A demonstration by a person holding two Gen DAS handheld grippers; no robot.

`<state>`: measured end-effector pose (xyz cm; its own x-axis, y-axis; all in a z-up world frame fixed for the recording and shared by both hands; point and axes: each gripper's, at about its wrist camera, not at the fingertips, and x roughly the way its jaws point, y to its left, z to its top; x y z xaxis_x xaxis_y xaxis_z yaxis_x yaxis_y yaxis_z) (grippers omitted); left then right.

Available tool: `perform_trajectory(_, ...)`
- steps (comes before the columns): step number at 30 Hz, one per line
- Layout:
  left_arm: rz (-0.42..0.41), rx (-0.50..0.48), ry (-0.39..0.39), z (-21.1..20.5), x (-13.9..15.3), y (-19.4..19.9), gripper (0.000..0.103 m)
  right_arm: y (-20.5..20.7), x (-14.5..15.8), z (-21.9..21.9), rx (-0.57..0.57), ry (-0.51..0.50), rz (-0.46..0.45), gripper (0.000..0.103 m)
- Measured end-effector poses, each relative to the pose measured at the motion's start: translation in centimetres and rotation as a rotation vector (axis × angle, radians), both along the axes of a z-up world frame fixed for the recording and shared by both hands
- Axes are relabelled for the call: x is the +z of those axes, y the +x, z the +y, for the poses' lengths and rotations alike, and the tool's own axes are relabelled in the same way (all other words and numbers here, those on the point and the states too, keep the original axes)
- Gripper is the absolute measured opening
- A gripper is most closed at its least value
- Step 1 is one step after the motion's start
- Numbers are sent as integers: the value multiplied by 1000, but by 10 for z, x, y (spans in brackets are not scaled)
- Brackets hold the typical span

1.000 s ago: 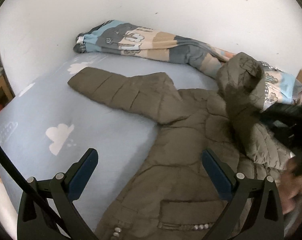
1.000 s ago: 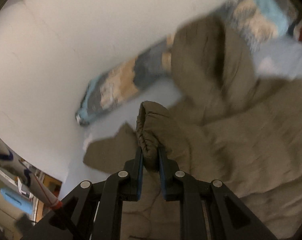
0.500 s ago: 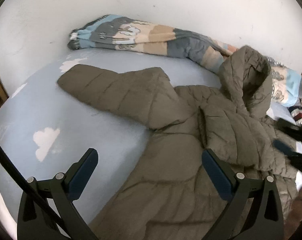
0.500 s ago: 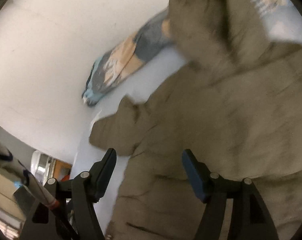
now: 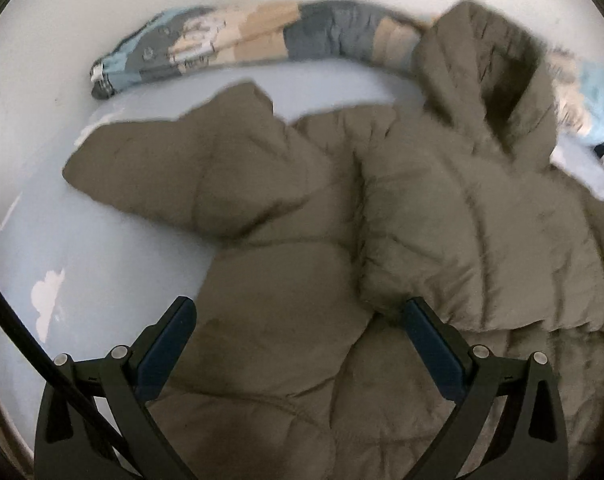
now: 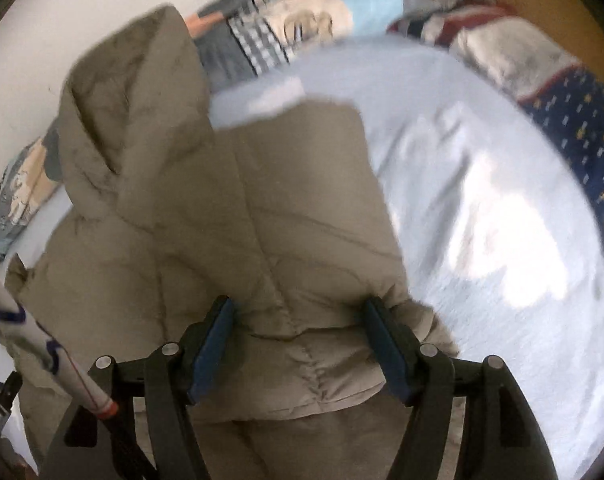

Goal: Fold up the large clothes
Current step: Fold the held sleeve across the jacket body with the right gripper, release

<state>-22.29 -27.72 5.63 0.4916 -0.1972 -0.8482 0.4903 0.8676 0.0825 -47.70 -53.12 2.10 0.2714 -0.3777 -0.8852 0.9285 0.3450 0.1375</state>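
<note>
Both tongs (image 5: 300, 320) (image 6: 298, 320) apart over jacket (image 5: 282, 320); outstretched sleeve (image 5: 174, 176) left view only.

L wrist cam sits close above the olive jacket (image 5: 286, 280), facing far across the bed sheet (image 5: 102, 240) to the white wall (image 5: 102, 8). R wrist cam is nearer still, tilted down, facing far-right over the sheet. Both views share jacket body, hood (image 6: 114, 92) & rolled blanket (image 5: 230, 44).
</note>
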Motion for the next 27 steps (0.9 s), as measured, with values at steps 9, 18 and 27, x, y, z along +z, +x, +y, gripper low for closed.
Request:
perform_trajectory(9,6,27,-30,8,13,1,103,17,17,6,6,-34,65,76)
perform_trajectory(18,-12,122,-139,59,49,25,103,125,41,88,287,-148,64,76)
perform_trajectory(27,14,166,-183,98,55,48,103,207,-13,125,376,-176,298,80)
